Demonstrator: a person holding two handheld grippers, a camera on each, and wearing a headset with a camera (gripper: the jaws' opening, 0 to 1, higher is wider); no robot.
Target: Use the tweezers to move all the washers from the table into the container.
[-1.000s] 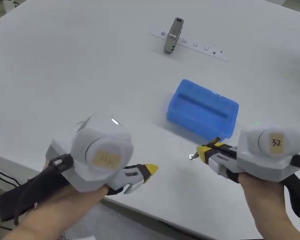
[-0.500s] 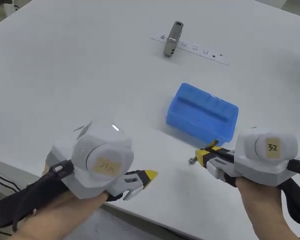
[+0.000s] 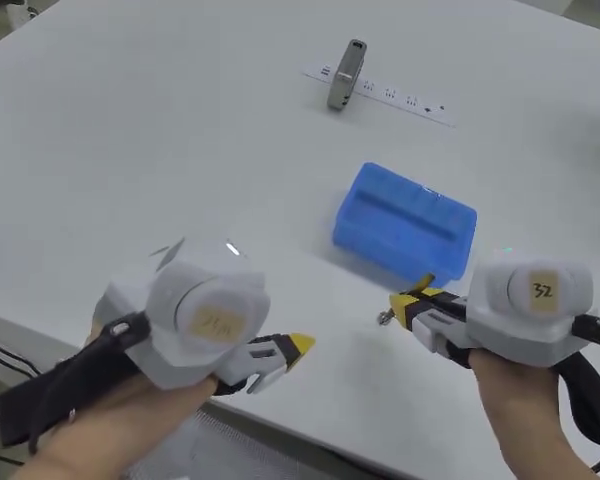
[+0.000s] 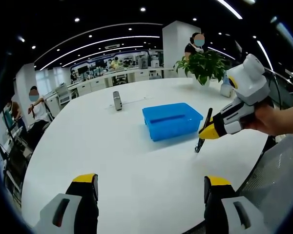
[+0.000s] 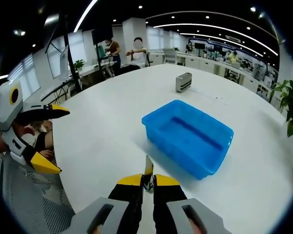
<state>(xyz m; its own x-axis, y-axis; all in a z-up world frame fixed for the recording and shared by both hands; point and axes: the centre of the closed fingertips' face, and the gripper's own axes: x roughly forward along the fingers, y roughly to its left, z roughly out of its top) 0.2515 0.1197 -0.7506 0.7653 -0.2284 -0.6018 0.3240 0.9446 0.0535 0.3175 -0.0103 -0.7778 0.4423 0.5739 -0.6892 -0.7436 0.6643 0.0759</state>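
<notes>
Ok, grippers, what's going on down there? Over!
Left gripper open, empty, near the table edge. Right gripper shut on tweezers, tip down beside the blue container. Washers too small to tell. Path to container open.

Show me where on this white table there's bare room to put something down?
The table is bare across its whole left side, left of the blue container and the power strip. A smaller free band lies between those two. It is crowded near the front edge, where the right gripper holds tweezers beside the container.
</notes>
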